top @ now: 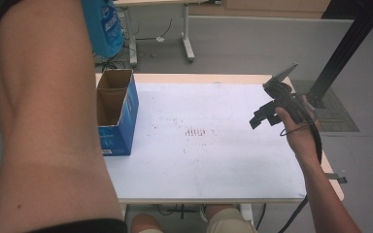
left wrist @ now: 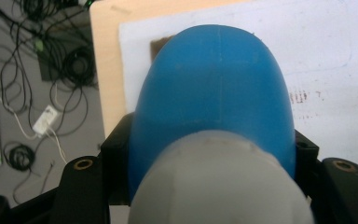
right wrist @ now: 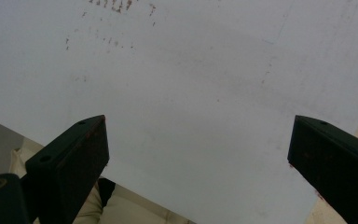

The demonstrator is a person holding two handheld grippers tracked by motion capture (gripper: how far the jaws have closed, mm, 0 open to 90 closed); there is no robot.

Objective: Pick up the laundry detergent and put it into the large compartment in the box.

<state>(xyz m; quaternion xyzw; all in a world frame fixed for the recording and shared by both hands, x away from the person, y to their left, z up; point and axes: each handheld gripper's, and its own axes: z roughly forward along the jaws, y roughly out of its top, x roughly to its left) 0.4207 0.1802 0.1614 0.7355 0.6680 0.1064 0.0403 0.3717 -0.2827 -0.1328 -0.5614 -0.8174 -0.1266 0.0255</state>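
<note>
A blue plastic bottle (top: 104, 26) with white print hangs at the top left of the high view, above the box and beyond my raised left forearm. In the left gripper view the same blue bottle (left wrist: 214, 93) lies between the black jaws with its pale grey cap (left wrist: 219, 182) nearest the camera. My left gripper (left wrist: 210, 142) is shut on its sides. My right gripper (top: 264, 116) is held in the hand above the table's right side. Its jaws (right wrist: 199, 123) stand wide open with nothing between them, over the bare white mat (right wrist: 191, 60).
An open blue cardboard box (top: 119, 114) stands at the table's left edge, under the bottle. The white mat (top: 213, 160) has faint reddish marks in its middle. Cables and a power strip lie on the floor (left wrist: 37, 93) left of the table. A black post (top: 345, 48) rises at the back right.
</note>
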